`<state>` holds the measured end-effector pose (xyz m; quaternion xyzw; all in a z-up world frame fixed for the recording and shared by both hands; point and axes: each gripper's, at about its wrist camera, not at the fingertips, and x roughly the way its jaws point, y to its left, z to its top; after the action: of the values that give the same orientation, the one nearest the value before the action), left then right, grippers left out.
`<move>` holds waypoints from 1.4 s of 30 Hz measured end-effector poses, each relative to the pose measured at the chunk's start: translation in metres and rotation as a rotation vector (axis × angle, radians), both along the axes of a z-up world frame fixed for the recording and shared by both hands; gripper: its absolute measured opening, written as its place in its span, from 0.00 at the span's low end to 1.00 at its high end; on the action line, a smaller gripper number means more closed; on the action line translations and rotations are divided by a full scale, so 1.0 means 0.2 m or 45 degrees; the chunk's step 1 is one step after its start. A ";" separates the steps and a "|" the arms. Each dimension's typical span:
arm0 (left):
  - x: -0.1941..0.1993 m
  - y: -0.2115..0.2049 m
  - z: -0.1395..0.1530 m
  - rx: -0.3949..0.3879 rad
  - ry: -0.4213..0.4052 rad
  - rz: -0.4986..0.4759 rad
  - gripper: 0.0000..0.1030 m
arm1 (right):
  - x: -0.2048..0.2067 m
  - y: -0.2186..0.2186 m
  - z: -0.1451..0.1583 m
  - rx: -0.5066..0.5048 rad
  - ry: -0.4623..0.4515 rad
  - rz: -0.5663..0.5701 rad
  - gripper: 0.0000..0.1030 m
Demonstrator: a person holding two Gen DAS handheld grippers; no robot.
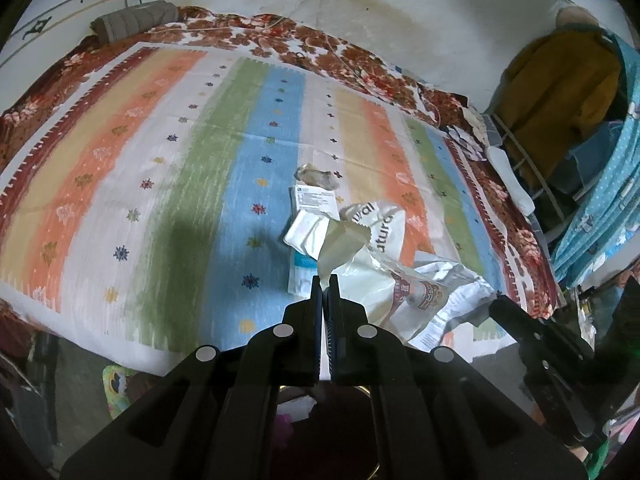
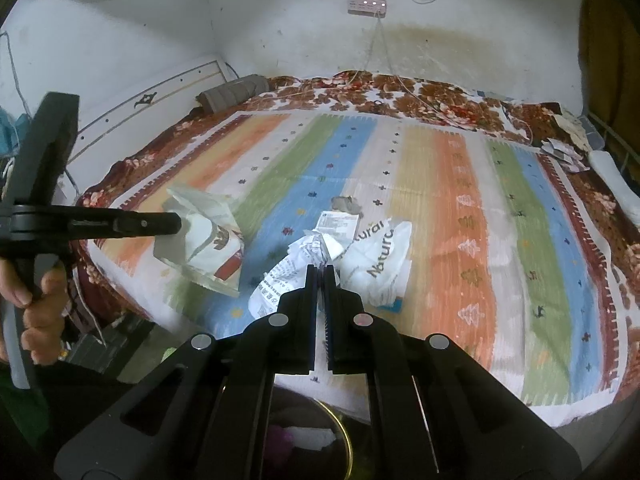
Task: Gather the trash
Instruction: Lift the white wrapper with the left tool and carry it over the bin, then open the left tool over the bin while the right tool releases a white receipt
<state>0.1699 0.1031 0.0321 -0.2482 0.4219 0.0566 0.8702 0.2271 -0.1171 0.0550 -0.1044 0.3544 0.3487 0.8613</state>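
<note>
A striped bedspread (image 2: pixel 440 208) covers the bed below a stained white wall (image 2: pixel 280 32) — each hand-held gripper, left (image 1: pixel 325 280) and right (image 2: pixel 319 270), is clamped on crumpled wrappers.

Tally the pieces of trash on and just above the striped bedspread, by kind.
2 bags: lettered bag, pictured bag
1 crumpled paper
1 label card
1 grey wad
1 blue packet
Total: 6
</note>
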 end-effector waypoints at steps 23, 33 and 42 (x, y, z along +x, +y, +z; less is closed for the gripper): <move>-0.35 -0.27 -0.12 0.089 0.057 -0.069 0.02 | -0.34 -0.13 -0.20 -0.121 0.082 0.043 0.03; -0.42 -0.41 -0.27 0.170 0.199 -0.122 0.02 | -0.47 -0.12 -0.36 -0.251 0.133 0.067 0.03; -0.43 -0.47 -0.37 0.197 0.287 -0.125 0.02 | -0.50 -0.11 -0.48 -0.351 0.202 0.051 0.03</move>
<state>0.0839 0.0097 -0.0415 -0.1513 0.5230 0.0738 0.8355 0.1280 -0.1388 -0.0413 -0.2008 0.4635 0.3210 0.8011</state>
